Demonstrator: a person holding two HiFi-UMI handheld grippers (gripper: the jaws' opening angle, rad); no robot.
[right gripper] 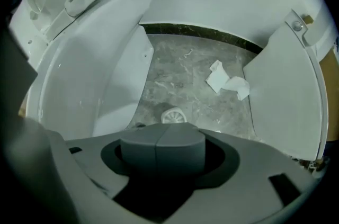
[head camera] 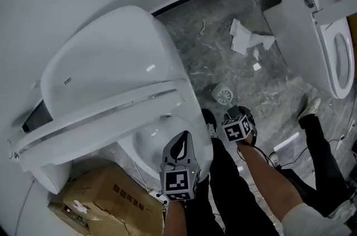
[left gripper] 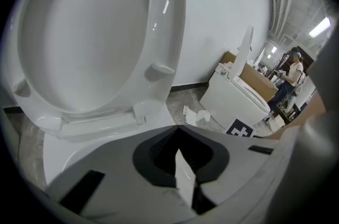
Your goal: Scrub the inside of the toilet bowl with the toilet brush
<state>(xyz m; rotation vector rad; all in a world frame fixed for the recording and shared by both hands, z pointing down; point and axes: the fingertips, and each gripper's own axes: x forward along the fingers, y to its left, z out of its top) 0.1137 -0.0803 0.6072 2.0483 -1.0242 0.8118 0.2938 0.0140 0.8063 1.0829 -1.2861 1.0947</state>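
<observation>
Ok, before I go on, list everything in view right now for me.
white ceramic toilet: one, white, left, seat and lid raised.
second white toilet: one, white, upper right.
crumpled paper: one clump, white, grey floor between toilets.
round floor drain: one, white, floor near right gripper.
cardboard box: one, brown, lower left.
toilet brush: none in view.
left gripper: one, grey, over bowl rim.
right gripper: one, grey, above floor.
person's legs: two, black trousers, bottom.

Your toilet bowl (head camera: 149,143) stands open: white, glossy, with seat and lid tipped up.
It sits on the grey marble floor against the white wall, and its hollow shows below the raised seat (head camera: 106,109). Of the toilet brush (right gripper: 161,148) you see only what looks like a grey round handle end, seamed down the middle, near the bowl's outer side.
</observation>
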